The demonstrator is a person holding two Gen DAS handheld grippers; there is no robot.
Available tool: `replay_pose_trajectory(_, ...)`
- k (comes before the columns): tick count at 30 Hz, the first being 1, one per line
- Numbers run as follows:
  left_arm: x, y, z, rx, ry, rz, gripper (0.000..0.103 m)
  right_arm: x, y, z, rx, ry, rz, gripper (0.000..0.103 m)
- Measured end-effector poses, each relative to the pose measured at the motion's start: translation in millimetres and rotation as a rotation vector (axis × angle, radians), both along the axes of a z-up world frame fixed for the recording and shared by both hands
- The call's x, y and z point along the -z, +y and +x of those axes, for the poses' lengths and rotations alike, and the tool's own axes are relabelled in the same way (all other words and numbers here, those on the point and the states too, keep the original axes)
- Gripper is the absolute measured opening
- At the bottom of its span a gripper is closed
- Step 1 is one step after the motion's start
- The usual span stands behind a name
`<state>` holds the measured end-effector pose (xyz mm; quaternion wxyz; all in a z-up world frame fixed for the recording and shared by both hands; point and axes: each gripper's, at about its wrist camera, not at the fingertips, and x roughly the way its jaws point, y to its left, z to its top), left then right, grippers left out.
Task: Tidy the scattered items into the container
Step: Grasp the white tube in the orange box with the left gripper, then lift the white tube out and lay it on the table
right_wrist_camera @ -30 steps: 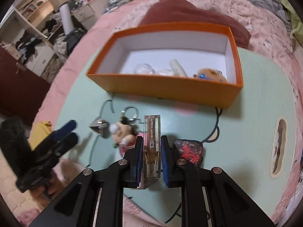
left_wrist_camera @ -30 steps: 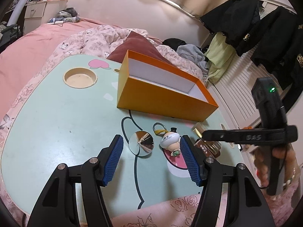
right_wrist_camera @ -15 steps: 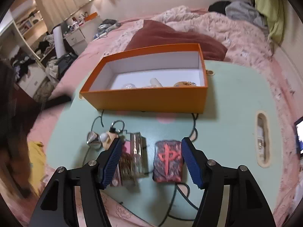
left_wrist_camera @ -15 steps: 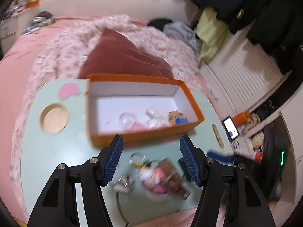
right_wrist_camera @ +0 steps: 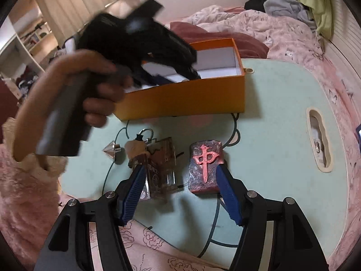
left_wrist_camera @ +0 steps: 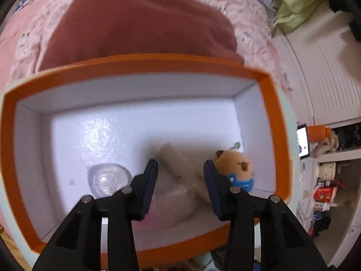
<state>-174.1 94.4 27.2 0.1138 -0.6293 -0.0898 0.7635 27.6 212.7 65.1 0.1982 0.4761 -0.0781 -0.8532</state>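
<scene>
Over the orange box (left_wrist_camera: 144, 65), left gripper (left_wrist_camera: 180, 169) empty, jaws closing above stored toys; right gripper (right_wrist_camera: 180, 176) spread near the box, straddling mahjong tile (right_wrist_camera: 205, 164) for pickup.

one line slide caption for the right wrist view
Open right tongs over a red mahjong tile near the orange box.

My left gripper (left_wrist_camera: 180, 180) hangs over the box (left_wrist_camera: 140, 65), jaws closing on nothing. In the box: a clear dome (left_wrist_camera: 108, 178) on the left, a wrapped packet (left_wrist_camera: 178, 180) in the middle, a round figure (left_wrist_camera: 237, 169) on the right. In front of the box (nearer me) on the table (right_wrist_camera: 282, 135): spinning top (right_wrist_camera: 110, 151), keychain doll (right_wrist_camera: 135, 146), clear case (right_wrist_camera: 162, 167), mahjong tile (right_wrist_camera: 205, 164), left to right.
</scene>
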Motion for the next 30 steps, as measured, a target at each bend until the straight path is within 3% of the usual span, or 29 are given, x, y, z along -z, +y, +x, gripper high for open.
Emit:
replay_pose_trajectory(2,-2,2,-1,-0.003,0.011,-0.029,0.032,0,2,-1,0.008,-0.002,-0.009,0.064)
replay_pose_trajectory(7,-6,1,-4,0.012,0.043,-0.055,0.019,3,5,-1,0.019,-0.017,-0.026,0.064)
replay_pose_trajectory(10,-17,-4,1,0.026,0.103,-0.081,0.019,2,5,0,0.016,-0.015,-0.028,0.064)
replay_pose_trajectory(16,-47,-22,9,0.024,0.168,-0.014,0.019,0,6,2,0.032,-0.011,-0.041,0.064)
replay_pose_trajectory(24,-128,-58,64,0.073,0.306,0.194,0.019,-2,6,1,0.035,-0.01,-0.042,0.064)
replay_pose_trajectory(27,-126,-72,93,0.1,0.318,0.206,0.019,-1,7,-1,0.039,-0.013,-0.042,0.064)
replay_pose_trajectory(30,-108,-86,121,0.107,0.302,0.268,0.019,0,8,-3,0.045,-0.016,-0.039,0.064)
